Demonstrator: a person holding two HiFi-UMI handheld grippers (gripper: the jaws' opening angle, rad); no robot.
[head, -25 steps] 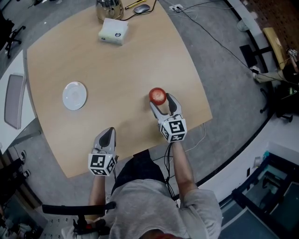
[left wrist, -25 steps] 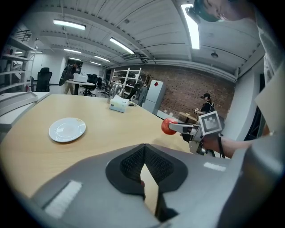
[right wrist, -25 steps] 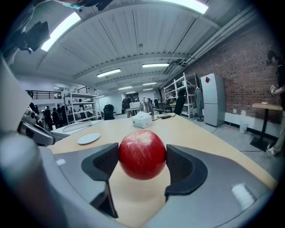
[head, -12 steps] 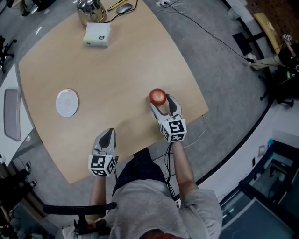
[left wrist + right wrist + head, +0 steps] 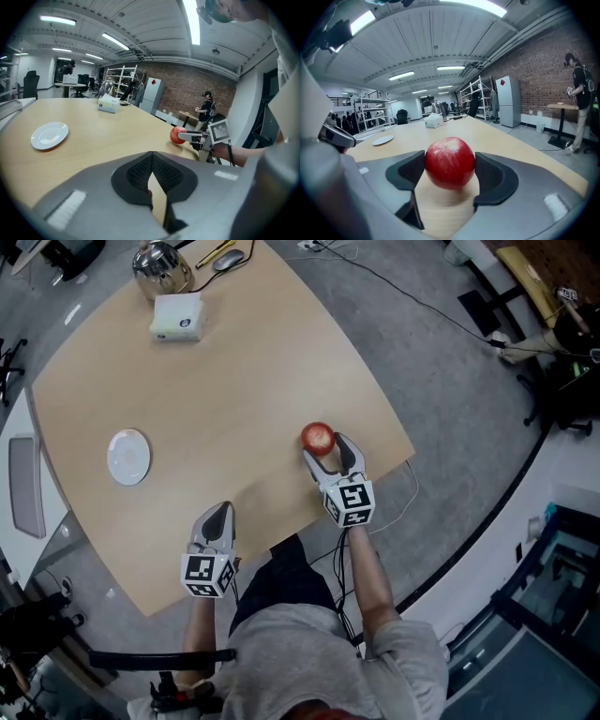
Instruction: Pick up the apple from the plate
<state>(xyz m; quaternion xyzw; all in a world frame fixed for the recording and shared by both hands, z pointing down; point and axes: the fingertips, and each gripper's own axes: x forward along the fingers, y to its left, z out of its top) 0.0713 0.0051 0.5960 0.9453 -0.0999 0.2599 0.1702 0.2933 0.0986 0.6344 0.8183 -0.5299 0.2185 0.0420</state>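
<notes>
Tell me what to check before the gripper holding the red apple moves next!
1. Red round apple sits between both pads of the right gripper, touching each: ok.
2. Apple is off the white round plate, which lies bare: ok.
3. Apple hangs clear of the light wooden table: cannot tell.
4. Left gripper is shut, holds nothing and is apart from the apple: ok.
5. White box is far across the table from the apple: ok.
</notes>
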